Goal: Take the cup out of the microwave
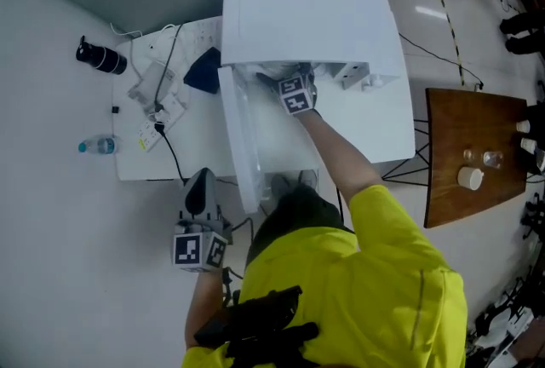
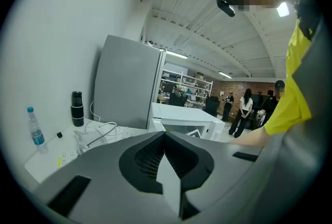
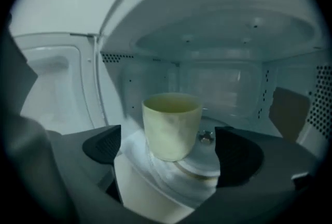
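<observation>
At the far left of the white tabletop (image 1: pixel 136 166) lie a water bottle (image 1: pixel 100 146) and a black flask (image 1: pixel 102 58), both well apart from the work.

The left hand-held gripper (image 1: pixel 201 181) hangs at the near edge of the tabletop, outside the microwave (image 1: pixel 315 8) and beside its open door (image 1: pixel 237 145). In its own view the left hand-held gripper (image 2: pixel 165 137) has its jaws pressed together with nothing between them.

The cup (image 3: pixel 171 124) is inside the microwave, upright with its mouth up, on the turntable (image 3: pixel 199 171) in the middle of the cavity. The right hand-held gripper (image 1: pixel 296 94) is by far the nearer one: it reaches into the opening, its tips hidden from the head view. The right hand-held gripper (image 3: pixel 171 148) points straight at the cup, jaws spread wide. The cup stands ahead between the two pads (image 3: pixel 106 144), with a clear gap on each side, so nothing is gripped or touched.

Since the cup's long axis is vertical and the jaws are level on either side, the grasp likely needs only a short push farther in, then closing on the cup's wall. Whether the pads already flank its widest part cannot be told.
</observation>
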`<state>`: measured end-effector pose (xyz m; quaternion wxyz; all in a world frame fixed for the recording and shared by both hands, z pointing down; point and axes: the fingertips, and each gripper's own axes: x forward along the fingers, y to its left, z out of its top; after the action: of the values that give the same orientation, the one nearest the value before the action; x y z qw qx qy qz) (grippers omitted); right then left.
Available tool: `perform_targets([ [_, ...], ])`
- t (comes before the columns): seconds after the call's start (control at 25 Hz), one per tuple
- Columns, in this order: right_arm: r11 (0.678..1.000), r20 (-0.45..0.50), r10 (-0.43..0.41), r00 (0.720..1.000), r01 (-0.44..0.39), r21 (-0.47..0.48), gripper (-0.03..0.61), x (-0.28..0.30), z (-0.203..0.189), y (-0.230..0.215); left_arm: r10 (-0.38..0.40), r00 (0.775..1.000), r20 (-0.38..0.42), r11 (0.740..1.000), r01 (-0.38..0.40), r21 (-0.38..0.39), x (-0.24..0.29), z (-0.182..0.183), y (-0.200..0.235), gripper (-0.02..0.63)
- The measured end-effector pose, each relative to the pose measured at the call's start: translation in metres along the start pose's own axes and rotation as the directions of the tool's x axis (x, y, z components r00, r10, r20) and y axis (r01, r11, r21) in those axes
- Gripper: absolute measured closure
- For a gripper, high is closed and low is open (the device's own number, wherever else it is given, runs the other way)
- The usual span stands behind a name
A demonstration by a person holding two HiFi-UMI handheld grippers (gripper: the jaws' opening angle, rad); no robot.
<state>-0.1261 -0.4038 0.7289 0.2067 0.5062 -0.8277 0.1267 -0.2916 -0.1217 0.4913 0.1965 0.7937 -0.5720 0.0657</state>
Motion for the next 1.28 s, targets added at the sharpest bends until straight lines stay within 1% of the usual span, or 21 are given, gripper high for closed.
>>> perform_targets([
  [0.08,1.0,0.008,-0.019,1.0,0.019,0.01,0.009,0.017,0.002,-0.007,0.011,1.0,0.003,1.0,-0.011,-0.007,-0.002,-0.001,0.007,0.609],
  [0.16,1.0,0.012,-0.013,1.0,0.012,0.02,0.015,0.029,0.005,-0.007,0.03,1.0,-0.003,0.999,-0.03,-0.023,-0.006,-0.004,0.016,0.609],
  [0.24,1.0,0.002,-0.007,1.0,0.007,0.017,0.031,0.039,0.005,-0.005,0.045,0.999,-0.012,0.998,-0.045,-0.035,-0.009,-0.008,0.023,0.609],
  [0.32,1.0,-0.01,-0.024,1.0,0.024,0.02,0.034,0.046,0.002,-0.006,0.051,0.999,-0.018,0.998,-0.052,-0.034,-0.011,-0.009,0.026,0.609],
  [0.4,0.999,-0.004,-0.042,0.999,0.042,0.024,0.069,0.048,0.003,-0.009,0.054,0.998,-0.015,0.998,-0.054,-0.028,-0.011,-0.008,0.028,0.609],
  [0.48,0.999,0.005,-0.047,0.999,0.047,0.019,0.124,0.049,0.006,-0.009,0.055,0.998,-0.015,0.998,-0.055,-0.024,-0.011,-0.007,0.029,0.609],
  [0.68,0.999,0.033,-0.032,0.999,0.03,0.038,0.13,0.037,0.012,-0.005,0.05,0.999,-0.02,0.998,-0.05,-0.023,-0.004,-0.008,0.03,0.609],
  [0.76,1.0,0.046,-0.012,0.999,0.011,0.023,0.13,0.015,0.012,0.004,0.033,0.999,-0.013,0.999,-0.033,-0.024,0.0,-0.004,0.027,0.609],
  [0.88,0.999,0.068,0.047,0.997,-0.047,0.004,0.13,-0.04,0.002,0.03,-0.013,1.0,-0.002,1.0,0.013,-0.026,0.009,0.002,0.015,0.609],
  [0.96,0.996,0.077,0.077,0.994,-0.08,0.031,0.13,-0.09,-0.012,0.046,-0.04,0.999,0.002,0.999,0.04,-0.024,0.013,0.004,0.004,0.609],
  [1.04,0.994,0.071,0.083,0.994,-0.087,0.063,0.13,-0.144,-0.033,0.054,-0.067,0.998,-0.003,0.998,0.067,-0.021,0.017,0.004,-0.009,0.609],
  [1.12,0.994,0.038,0.052,0.998,-0.055,0.097,0.13,-0.193,-0.064,0.043,-0.1,0.995,-0.016,0.995,0.1,-0.014,0.023,0.002,-0.026,0.609],
  [1.16,0.993,0.013,0.024,1.0,-0.025,0.113,0.13,-0.214,-0.082,0.028,-0.116,0.993,-0.023,0.993,0.116,-0.01,0.026,0.001,-0.035,0.609],
  [1.28,0.986,-0.058,-0.087,0.995,0.094,0.141,0.13,-0.261,-0.133,-0.044,-0.149,0.988,-0.041,0.989,0.15,0.008,0.035,-0.002,-0.061,0.609],
])
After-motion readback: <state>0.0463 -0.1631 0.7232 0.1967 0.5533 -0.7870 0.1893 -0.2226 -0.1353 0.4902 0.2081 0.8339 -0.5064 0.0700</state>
